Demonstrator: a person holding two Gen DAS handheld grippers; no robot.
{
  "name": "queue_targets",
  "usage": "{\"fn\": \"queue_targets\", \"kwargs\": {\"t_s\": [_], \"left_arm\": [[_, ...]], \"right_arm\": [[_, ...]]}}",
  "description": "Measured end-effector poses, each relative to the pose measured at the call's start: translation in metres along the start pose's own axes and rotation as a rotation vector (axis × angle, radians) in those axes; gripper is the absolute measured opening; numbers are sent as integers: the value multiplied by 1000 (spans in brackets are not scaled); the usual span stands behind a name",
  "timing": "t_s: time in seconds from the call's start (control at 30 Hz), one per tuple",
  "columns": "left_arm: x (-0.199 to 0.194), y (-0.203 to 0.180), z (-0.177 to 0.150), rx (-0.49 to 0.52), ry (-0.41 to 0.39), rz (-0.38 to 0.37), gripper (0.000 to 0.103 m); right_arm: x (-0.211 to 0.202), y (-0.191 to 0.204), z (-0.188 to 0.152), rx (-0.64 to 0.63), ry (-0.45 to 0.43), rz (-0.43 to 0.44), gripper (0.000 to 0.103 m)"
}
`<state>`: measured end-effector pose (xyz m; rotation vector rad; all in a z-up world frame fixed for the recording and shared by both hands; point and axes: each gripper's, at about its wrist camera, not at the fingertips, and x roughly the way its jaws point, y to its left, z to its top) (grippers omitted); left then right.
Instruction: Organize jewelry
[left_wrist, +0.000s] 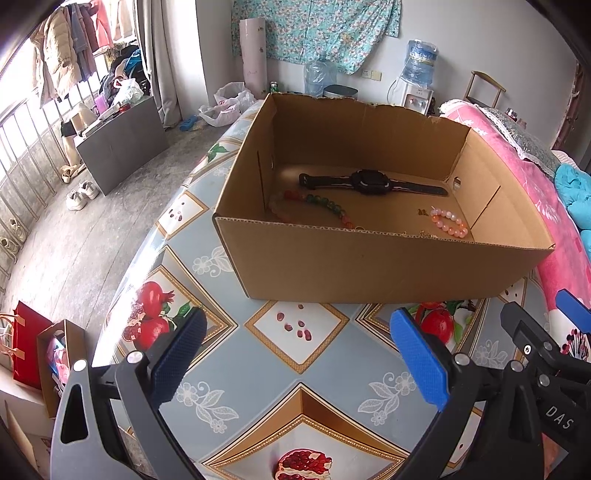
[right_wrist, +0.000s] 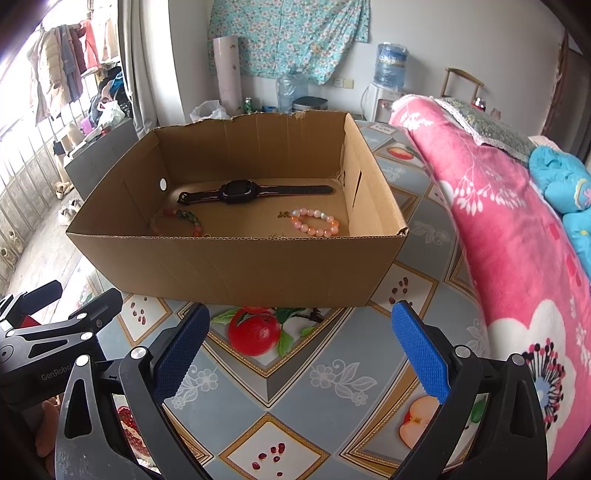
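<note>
Cluttered bedroom setup: floral cloth (left_wrist: 317, 26) pinned on the back wall, water dispenser (left_wrist: 419, 74) in the corner, coats (left_wrist: 62, 55) hanging by the window on the left, pink flowered blanket (right_wrist: 498, 206) on a bed at the right. Everything sits on a table (left_wrist: 280, 387) covered in a blue-and-gold pomegranate print.

Left wrist view: the left tool (left_wrist: 295, 354) hangs over the table just short of the cardboard box (left_wrist: 369, 269), blue pads spread wide, nothing between them. Inside the box lie a black watch (left_wrist: 369, 182) near the far wall, a green-and-red bead bracelet (left_wrist: 321, 206) on the left, a pink bead bracelet (left_wrist: 448, 221) on the right. Only this view shows the shoes (left_wrist: 81, 194) on the floor and the red bag (left_wrist: 29, 343) down low.

Right wrist view: right tool (right_wrist: 299, 350) also spread, holding nothing, close to the box's near wall. Here the pink bracelet shows as a full ring, and something small and gold lies right behind the near wall, too tiny to make out.
</note>
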<state>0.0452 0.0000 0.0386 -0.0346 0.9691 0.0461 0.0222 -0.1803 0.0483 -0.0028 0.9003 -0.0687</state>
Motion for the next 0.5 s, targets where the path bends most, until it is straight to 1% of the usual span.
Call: {"fn": "queue_targets", "kwargs": {"t_s": [0.5], "left_arm": [[-1,-2,-1,8,6,6,98]], "right_arm": [[0,-2,-1,4,4,-1,95]]}}
